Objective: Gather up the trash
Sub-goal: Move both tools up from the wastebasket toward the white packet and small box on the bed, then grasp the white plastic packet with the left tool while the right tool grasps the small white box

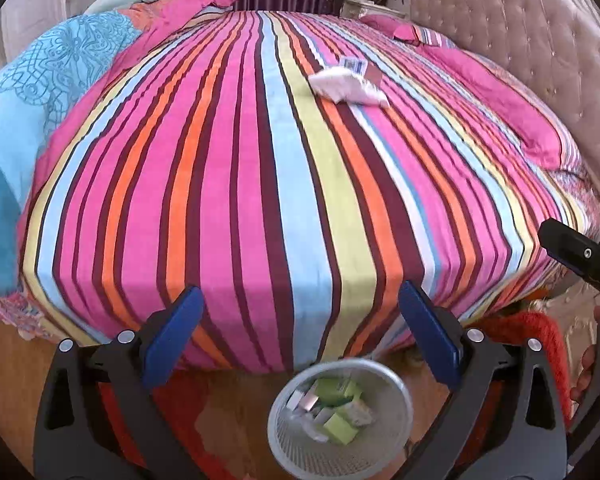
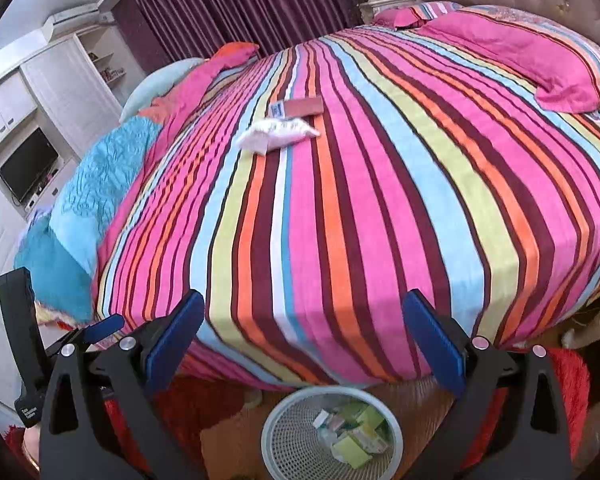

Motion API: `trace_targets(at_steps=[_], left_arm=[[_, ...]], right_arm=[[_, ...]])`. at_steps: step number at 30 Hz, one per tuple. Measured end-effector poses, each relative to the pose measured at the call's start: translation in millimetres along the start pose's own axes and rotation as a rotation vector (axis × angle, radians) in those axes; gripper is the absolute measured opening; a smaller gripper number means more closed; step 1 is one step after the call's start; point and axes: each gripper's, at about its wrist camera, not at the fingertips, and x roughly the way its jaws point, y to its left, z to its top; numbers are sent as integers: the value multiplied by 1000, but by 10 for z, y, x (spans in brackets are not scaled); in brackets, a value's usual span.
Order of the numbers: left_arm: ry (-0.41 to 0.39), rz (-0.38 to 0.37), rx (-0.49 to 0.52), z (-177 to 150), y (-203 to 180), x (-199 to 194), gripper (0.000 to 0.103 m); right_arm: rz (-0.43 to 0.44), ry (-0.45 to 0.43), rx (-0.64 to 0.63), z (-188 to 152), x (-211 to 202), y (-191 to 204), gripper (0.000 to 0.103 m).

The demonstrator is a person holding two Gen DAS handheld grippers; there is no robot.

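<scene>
A white crumpled wrapper (image 1: 348,87) lies far out on the striped bed, with a dark red flat packet (image 1: 364,69) just behind it. Both also show in the right wrist view: the wrapper (image 2: 278,136) and the packet (image 2: 300,108). A white mesh bin (image 1: 340,416) stands on the floor at the bed's foot, holding green and white packets; it also shows in the right wrist view (image 2: 332,434). My left gripper (image 1: 300,334) is open and empty above the bin. My right gripper (image 2: 304,336) is open and empty, also above the bin.
The striped bedspread (image 1: 260,180) fills the middle. A blue quilt (image 1: 40,92) and pillows lie at the left, pink pillows (image 2: 520,56) by the tufted headboard (image 1: 540,40). A red rug (image 2: 188,404) lies on the wooden floor. White cabinets with a TV (image 2: 28,168) stand at the left.
</scene>
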Motion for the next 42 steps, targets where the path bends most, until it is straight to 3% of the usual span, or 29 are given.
trace_targets(at_steps=[12,23,30,37,42], left_arm=[[-60,8,56,575,-103,106,95],[-52,12,87,934,-176,427,95],[-46,-19,88,1225,-197,747,95],[-26,-64,152,1566,-281,1143,95],[-20,-97,150,1789,-315,1343,95]], right_arm=[[27,-25,-11,458,174,29,95],[10,-30,13,743,409,-130,95],[2,-42,-35,1056,660,-83,95],[-1,-39,-102,1406,1000,8,95],[45,23,-135,1655,1322,13,95]])
